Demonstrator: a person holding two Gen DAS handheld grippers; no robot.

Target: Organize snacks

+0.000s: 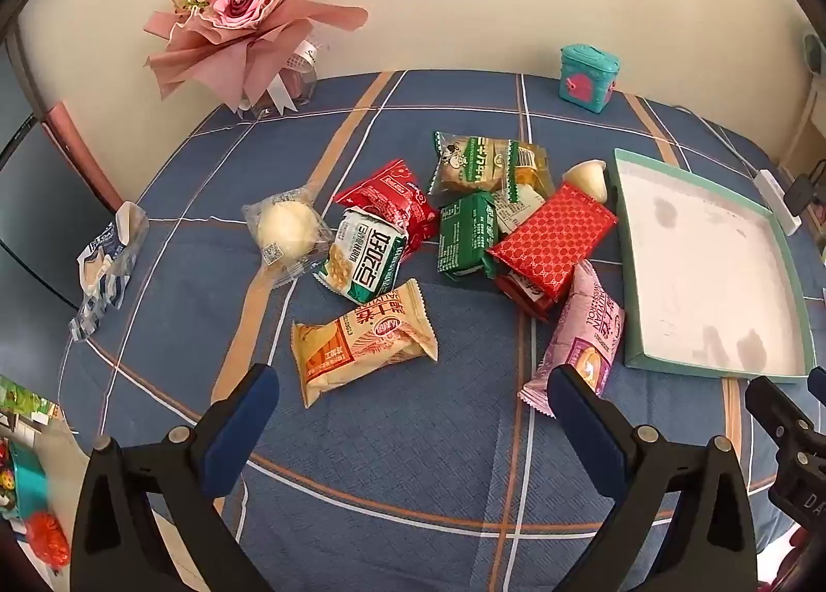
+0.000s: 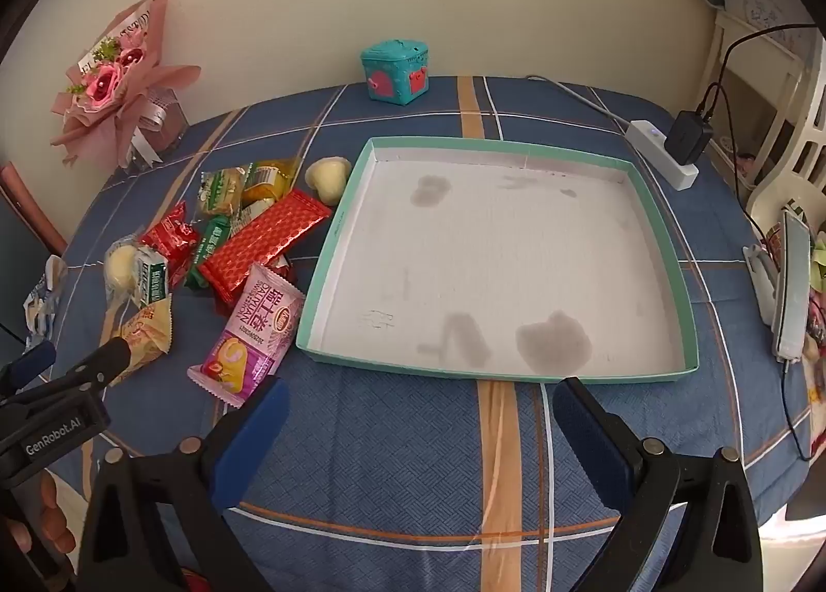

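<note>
Snacks [image 1: 444, 241] lie heaped at the centre of the left wrist view on the checked tablecloth [image 1: 413, 437], none yet inside the teal-rimmed tray [image 2: 666, 251] that fills the middle of the right wrist view, so sorting looks unstarted. Left gripper [image 1: 413, 416] and right gripper [image 2: 421, 416] both hang spread wide, grasping nothing.

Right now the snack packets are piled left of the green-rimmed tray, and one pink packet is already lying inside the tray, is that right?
Not quite. The green-rimmed tray holds nothing; the right wrist view shows only stains on its floor. The pink packet lies on the tablecloth just outside the tray's left rim. The other snack packets are indeed piled left of it.
</note>
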